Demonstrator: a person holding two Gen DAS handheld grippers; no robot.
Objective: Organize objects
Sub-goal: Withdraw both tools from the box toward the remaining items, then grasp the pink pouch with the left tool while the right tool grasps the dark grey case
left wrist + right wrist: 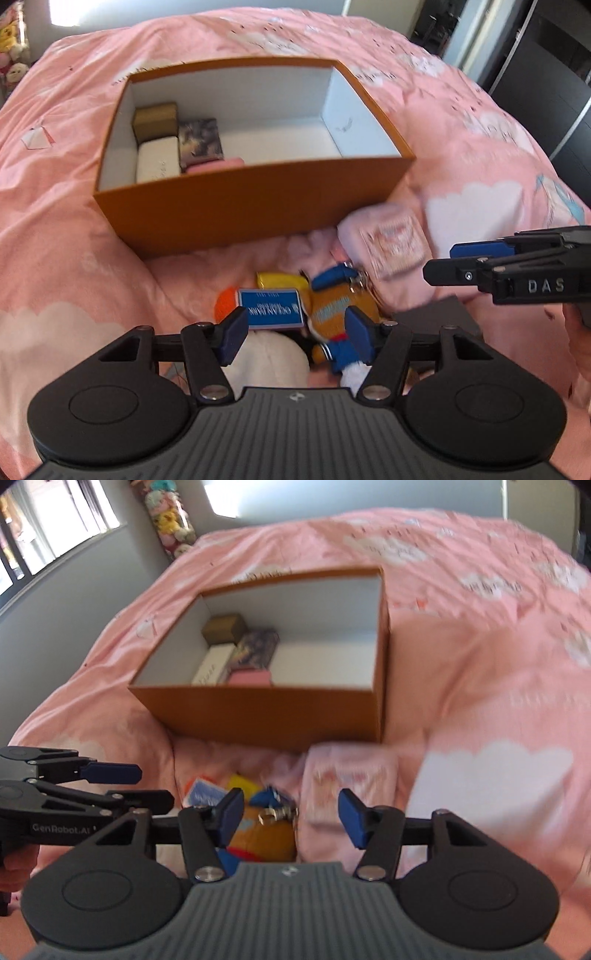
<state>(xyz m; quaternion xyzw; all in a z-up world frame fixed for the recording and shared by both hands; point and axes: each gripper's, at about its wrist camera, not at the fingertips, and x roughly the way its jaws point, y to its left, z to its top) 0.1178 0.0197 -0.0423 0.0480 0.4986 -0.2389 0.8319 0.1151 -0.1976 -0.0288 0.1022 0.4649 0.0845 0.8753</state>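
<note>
Left wrist | blue box [272,308] just beyond left tongs [293,334], apart | right tongs [291,818] apart, empty

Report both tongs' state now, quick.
Left tongs: open, holding nothing, above the blue rectangular card box.
Right tongs: open, holding nothing.
</note>
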